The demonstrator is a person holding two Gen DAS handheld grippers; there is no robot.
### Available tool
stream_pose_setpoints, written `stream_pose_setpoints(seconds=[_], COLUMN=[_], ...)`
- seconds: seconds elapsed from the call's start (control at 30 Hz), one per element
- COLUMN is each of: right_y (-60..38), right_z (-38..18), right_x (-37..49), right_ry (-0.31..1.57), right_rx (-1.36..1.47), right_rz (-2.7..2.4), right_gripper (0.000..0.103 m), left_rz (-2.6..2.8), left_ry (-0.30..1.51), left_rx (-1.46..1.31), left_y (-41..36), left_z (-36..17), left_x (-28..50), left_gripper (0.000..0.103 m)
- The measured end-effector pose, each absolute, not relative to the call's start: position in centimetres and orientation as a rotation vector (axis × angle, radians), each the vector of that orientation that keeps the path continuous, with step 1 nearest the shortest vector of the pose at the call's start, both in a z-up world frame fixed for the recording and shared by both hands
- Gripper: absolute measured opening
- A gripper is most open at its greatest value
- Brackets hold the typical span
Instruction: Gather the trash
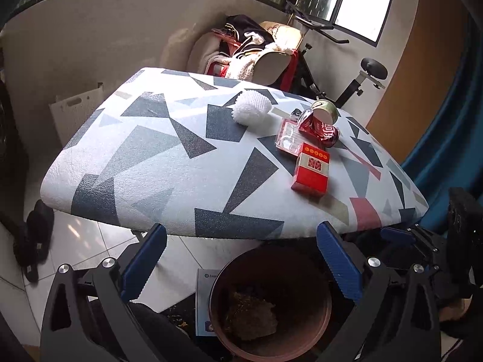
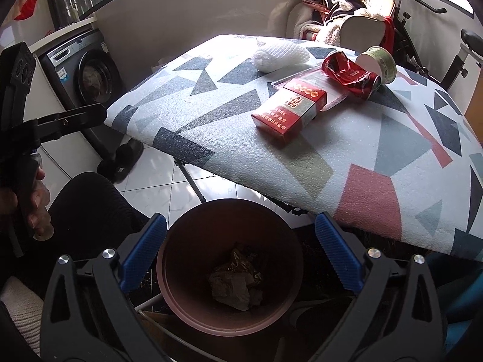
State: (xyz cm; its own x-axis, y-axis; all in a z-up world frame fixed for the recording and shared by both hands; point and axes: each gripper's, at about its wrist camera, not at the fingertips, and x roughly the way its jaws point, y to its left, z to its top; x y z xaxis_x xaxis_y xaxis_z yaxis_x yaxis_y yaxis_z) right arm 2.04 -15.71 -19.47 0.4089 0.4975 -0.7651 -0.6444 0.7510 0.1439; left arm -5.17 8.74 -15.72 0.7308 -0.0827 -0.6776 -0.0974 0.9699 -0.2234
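On the patterned table lie a red cigarette pack [image 1: 311,172] [image 2: 286,111], a crushed red can [image 1: 320,126] [image 2: 350,75], a clear plastic box [image 1: 288,138] [image 2: 332,95], a white foam net [image 1: 252,110] [image 2: 280,55] and a green-labelled tin [image 1: 326,110] [image 2: 377,63]. A brown bin [image 1: 214,316] [image 2: 196,235] stands on the floor below the table's near edge, with crumpled trash [image 1: 250,313] [image 2: 235,286] inside. My right gripper [image 2: 241,256] hangs open over the bin, nothing between its pads. My left gripper [image 1: 241,262] is open beside it, also above the bin and holding nothing.
A washing machine [image 2: 87,75] stands at the left wall. A chair piled with clothes [image 1: 250,51] and an exercise bike [image 1: 362,75] sit behind the table. A booklet [image 1: 205,298] lies on the tiled floor by the bin. A person's hand [image 2: 36,205] grips the left tool.
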Motion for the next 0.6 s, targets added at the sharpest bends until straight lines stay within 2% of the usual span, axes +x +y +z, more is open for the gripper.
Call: stream_pose_setpoints(seconds=[0.6], right_y=[-19.8], right_z=[-18.5], right_x=[6.0], right_ry=[0.835], right_rx=[-0.112], right_rz=[0.552], right_gripper=[0.097], left_rz=[-0.017], left_ry=[0.783], left_rx=[-0.241], left_y=[7.6], left_z=[-16.2], left_x=[-3.0], left_gripper=[0.097])
